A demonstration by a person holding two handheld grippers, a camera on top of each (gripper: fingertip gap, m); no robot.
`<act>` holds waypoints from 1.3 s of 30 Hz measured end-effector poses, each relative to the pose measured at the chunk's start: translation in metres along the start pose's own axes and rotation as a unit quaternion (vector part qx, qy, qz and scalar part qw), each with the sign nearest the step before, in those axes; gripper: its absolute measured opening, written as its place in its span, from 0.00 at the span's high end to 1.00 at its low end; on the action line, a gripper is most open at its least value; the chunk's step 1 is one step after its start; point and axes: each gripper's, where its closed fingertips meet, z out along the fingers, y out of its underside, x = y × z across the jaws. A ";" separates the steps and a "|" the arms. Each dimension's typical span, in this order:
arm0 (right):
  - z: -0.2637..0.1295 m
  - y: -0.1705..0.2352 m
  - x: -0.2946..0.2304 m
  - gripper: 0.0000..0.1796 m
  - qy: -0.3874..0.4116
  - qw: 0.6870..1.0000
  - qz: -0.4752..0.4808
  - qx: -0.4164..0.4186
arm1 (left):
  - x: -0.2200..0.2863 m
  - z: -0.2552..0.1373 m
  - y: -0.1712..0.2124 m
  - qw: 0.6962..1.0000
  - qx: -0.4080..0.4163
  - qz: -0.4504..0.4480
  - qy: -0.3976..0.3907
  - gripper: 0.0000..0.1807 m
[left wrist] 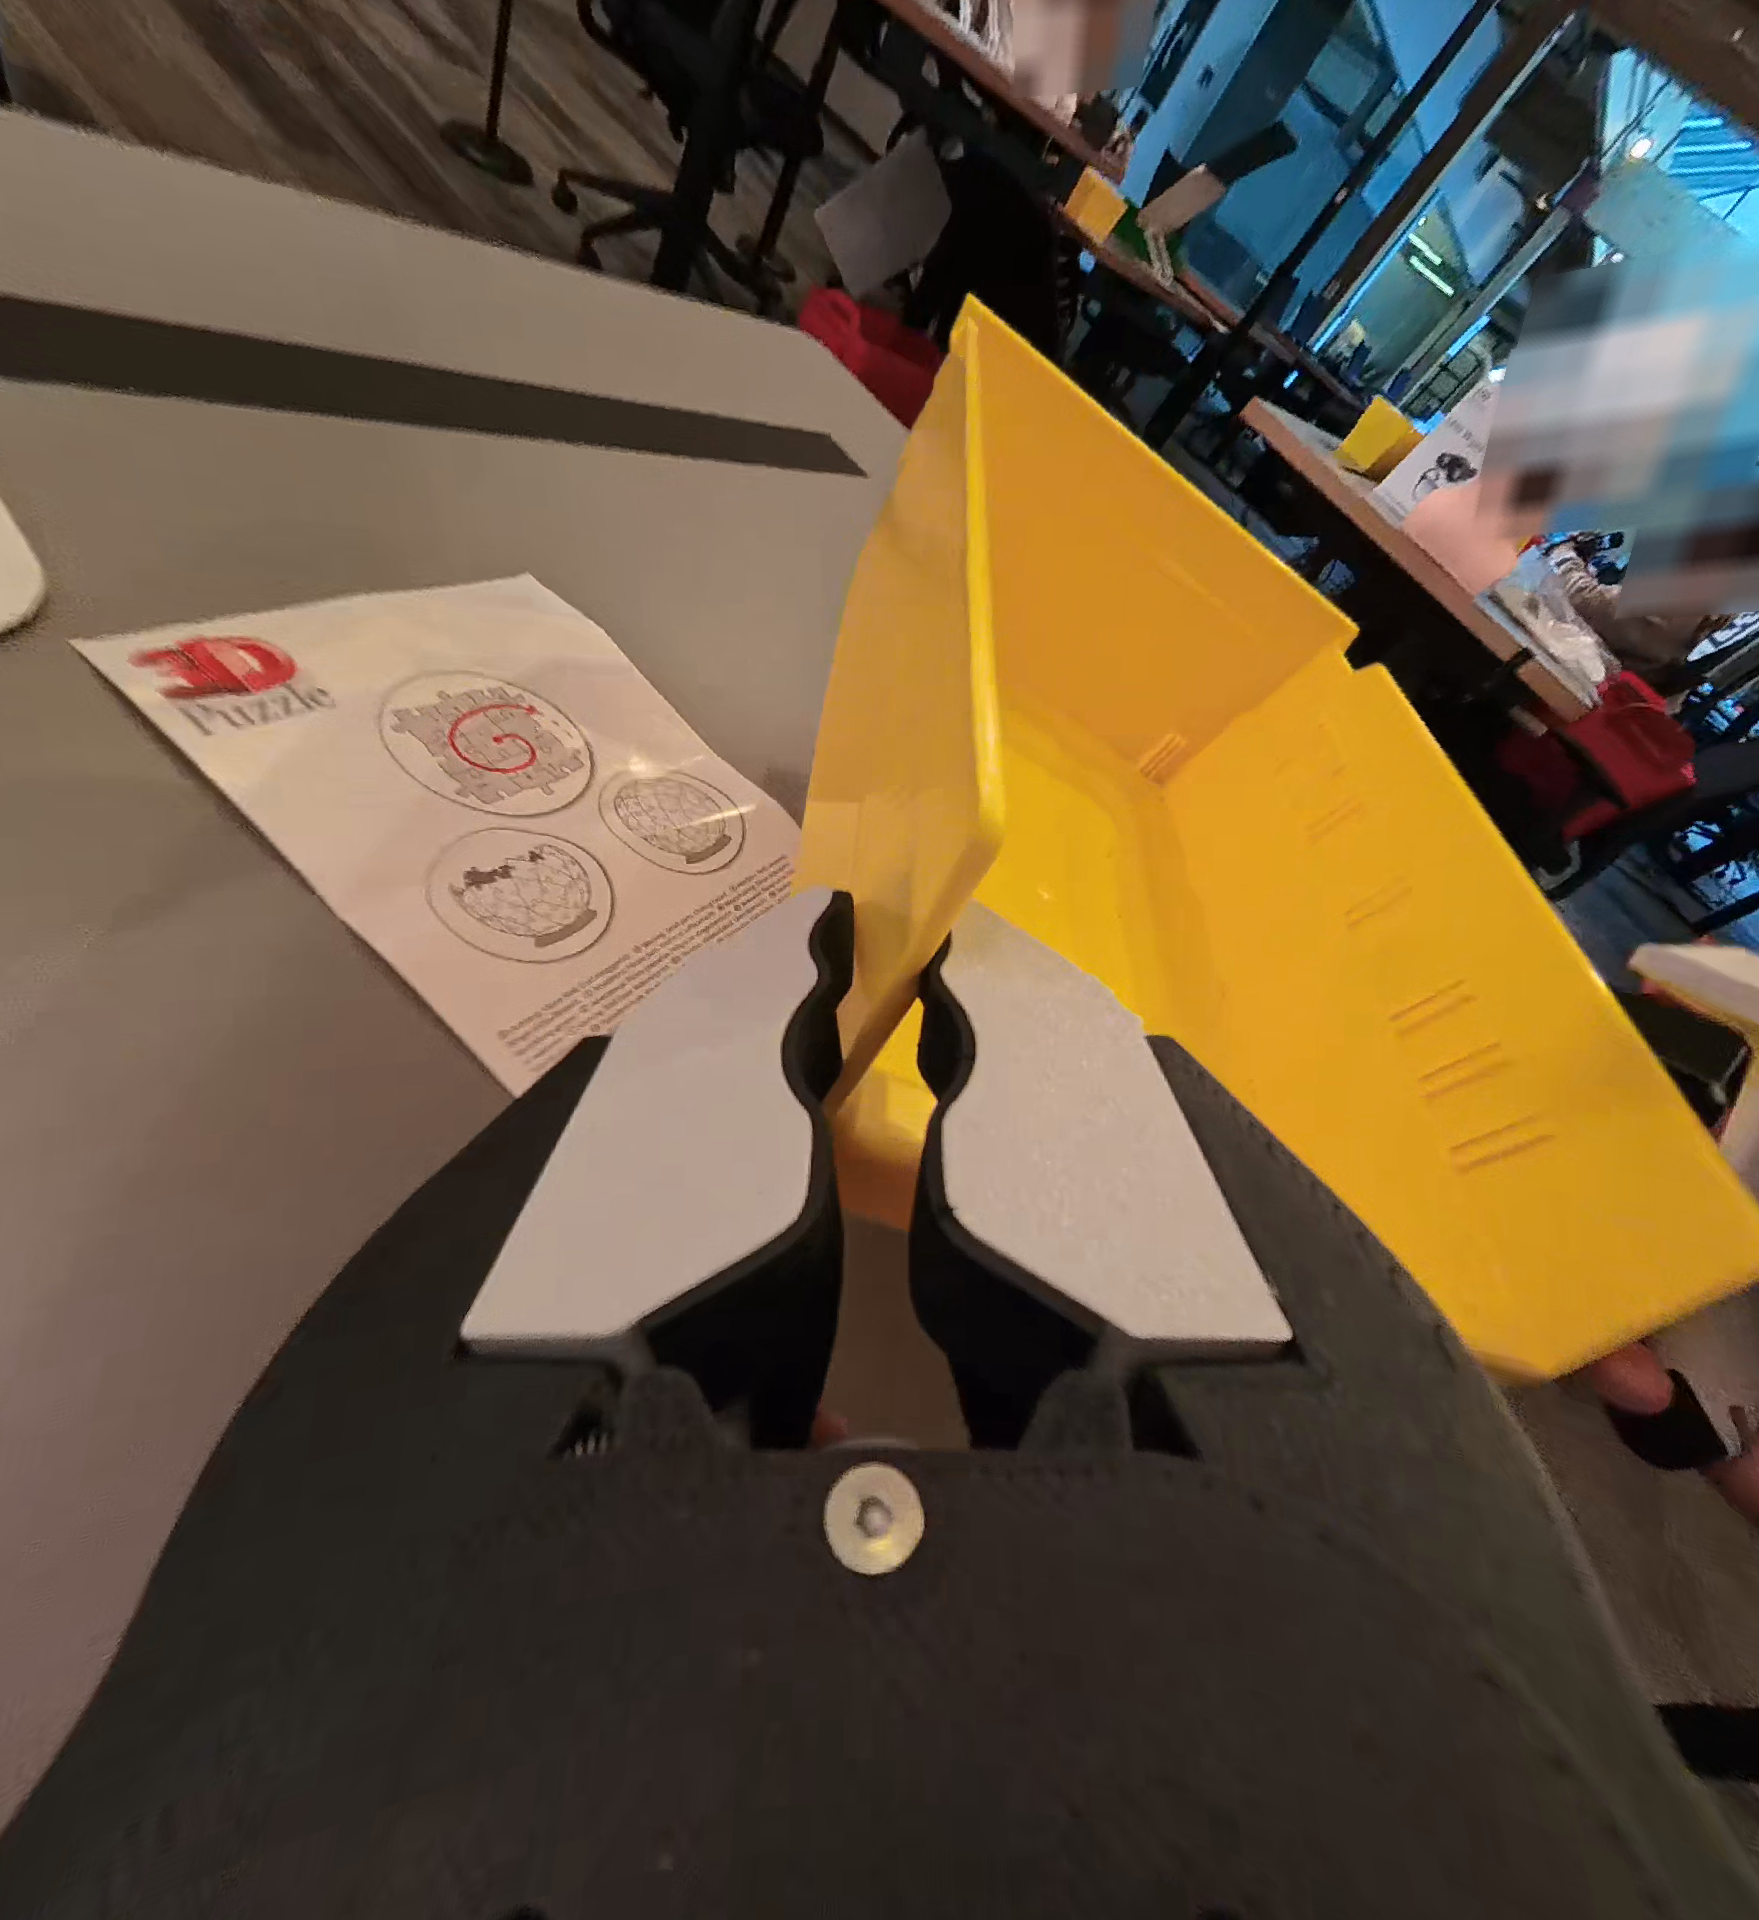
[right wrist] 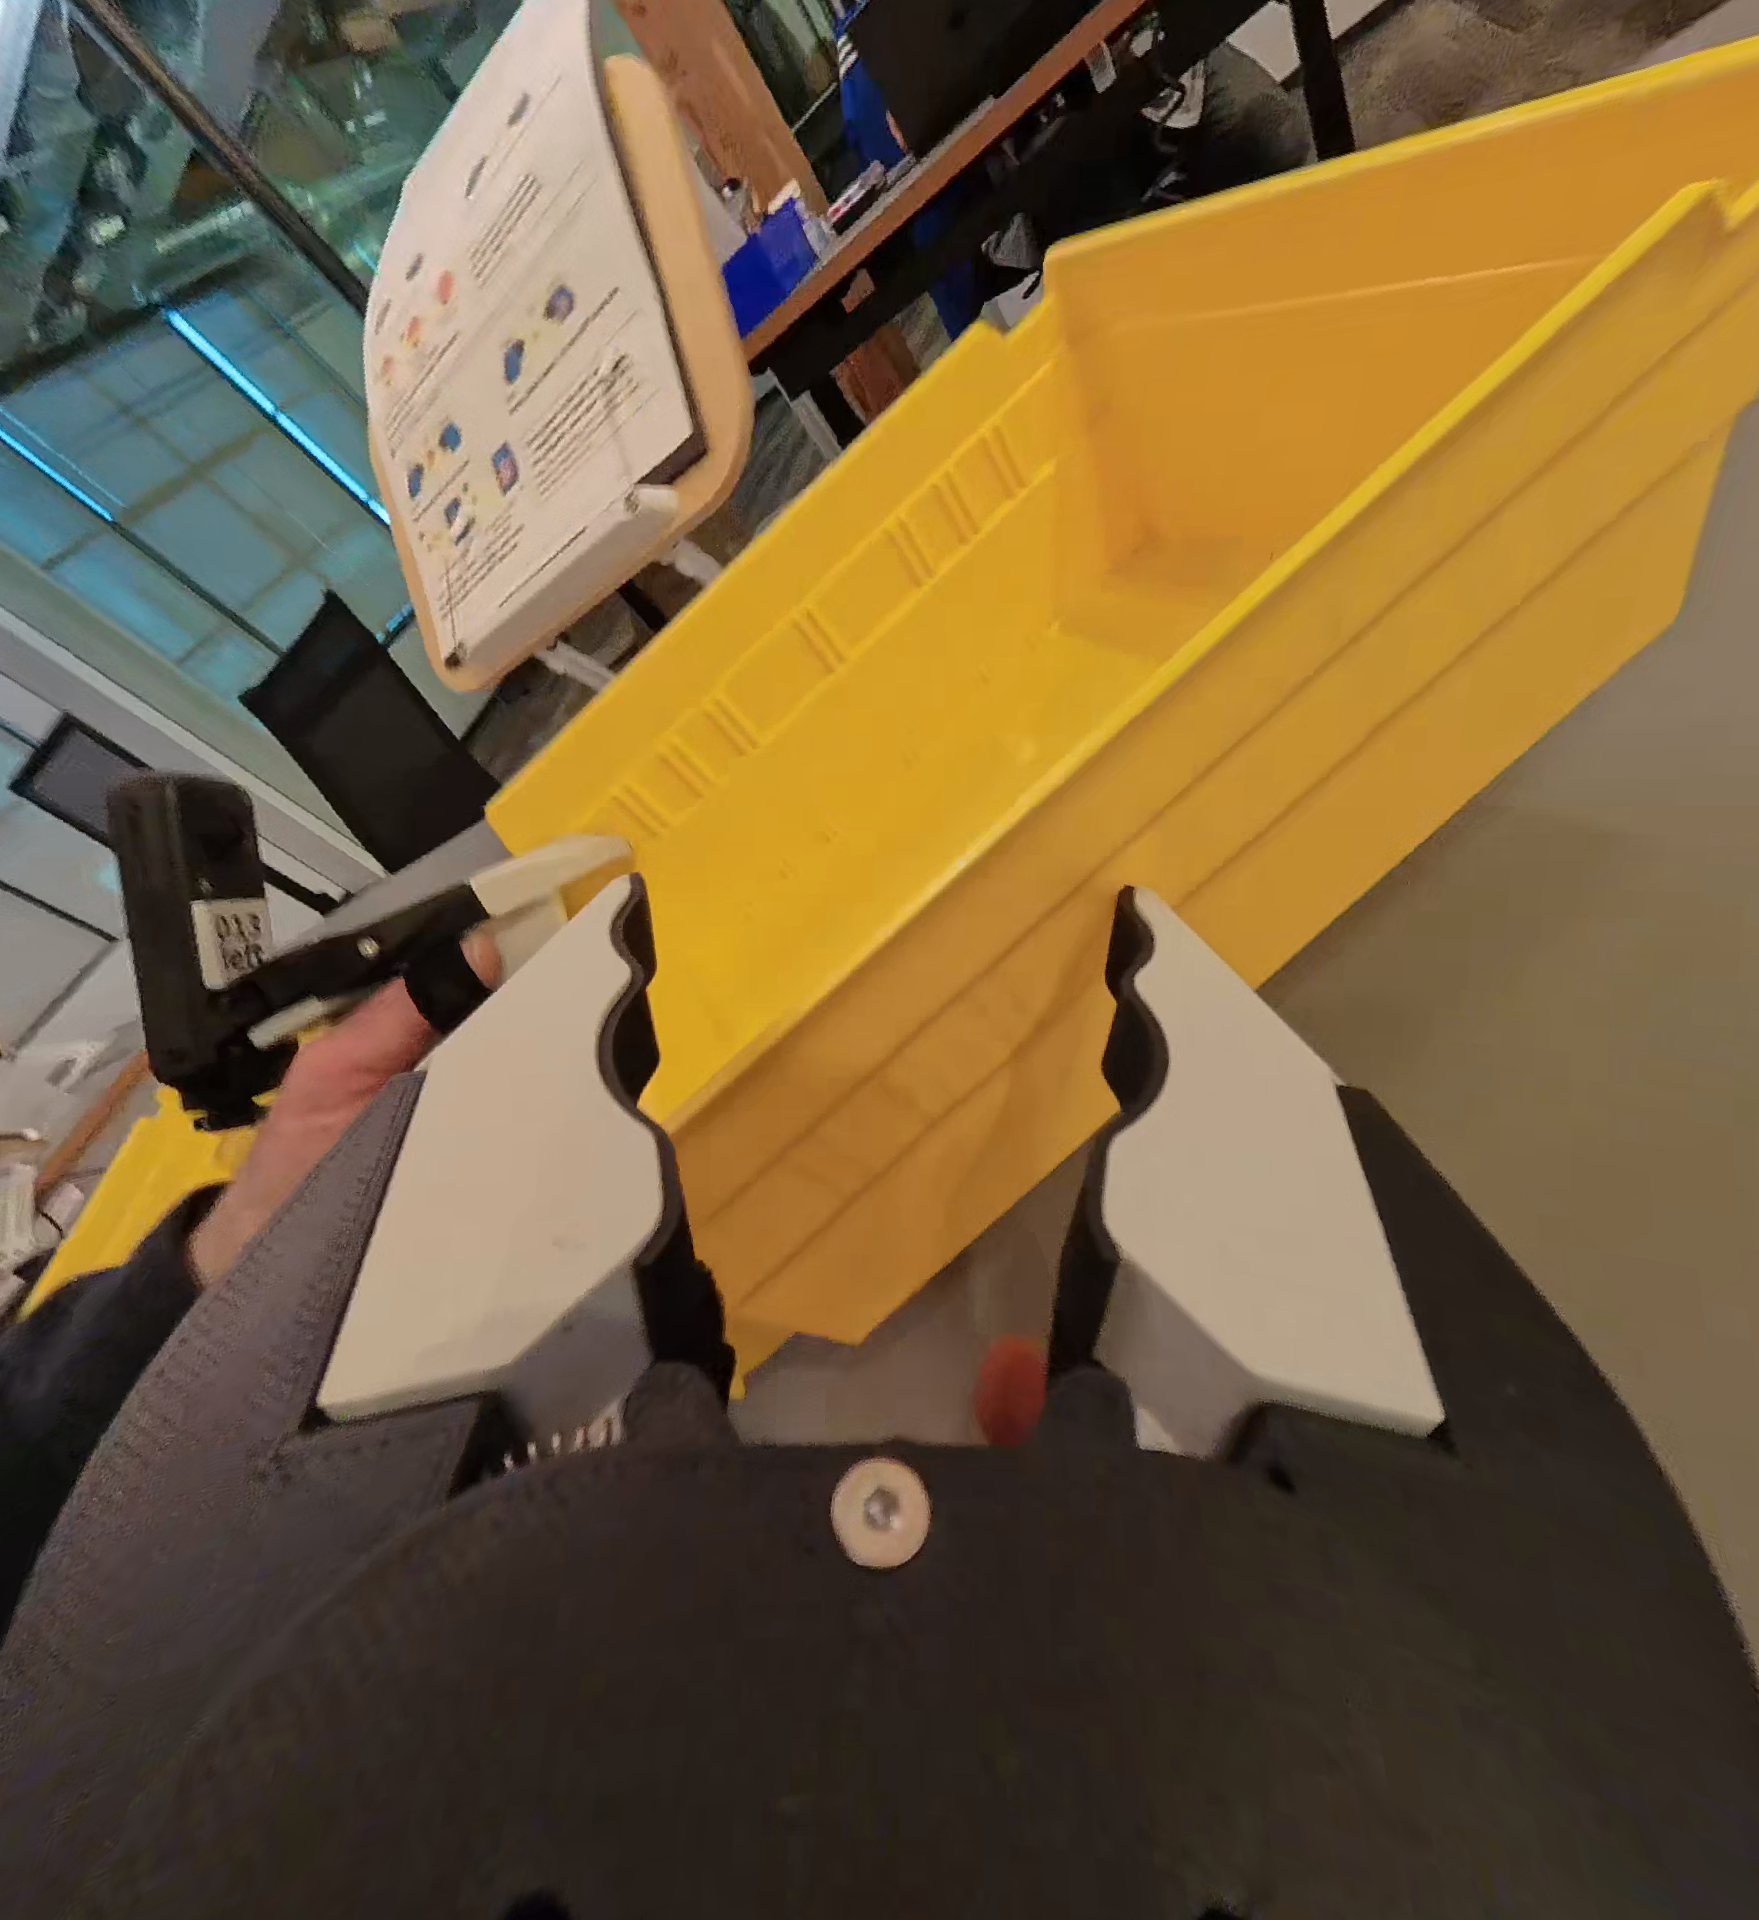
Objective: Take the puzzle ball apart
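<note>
Clearly the left gripper (left wrist: pixel 880 966) is pinching the yellow bin (left wrist: pixel 1218 831) by its near wall, while the right gripper (right wrist: pixel 880 935) stands spread around the opposite wall. Beyond lies an instruction sheet (left wrist: pixel 459 800). No puzzle ball shows (bin looks empty), so locating it comes next.

You have a plain bright yellow bin (left wrist: pixel 1270 883) on a matte grey tabletop (left wrist: pixel 231 987), beside a white instruction sheet (left wrist: pixel 459 800) printed with grey globes and a red spiral.
</note>
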 end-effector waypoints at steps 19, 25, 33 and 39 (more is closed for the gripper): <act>0.039 -0.084 0.176 0.91 0.019 0.985 -0.039 -0.169 | 0.070 0.104 0.069 0.983 -0.159 0.093 0.010 0.84; 0.084 -0.111 0.198 0.95 0.028 0.970 -0.121 -0.211 | 0.072 0.137 0.051 0.986 -0.158 0.054 0.018 0.68; 0.077 -0.139 0.196 0.84 0.060 0.971 -0.180 -0.149 | 0.100 0.024 0.002 0.987 -0.080 0.035 0.134 0.49; 0.062 -0.122 0.172 0.74 0.071 0.950 -0.272 -0.136 | -0.051 -0.211 -0.045 0.977 -0.022 0.141 -0.160 0.50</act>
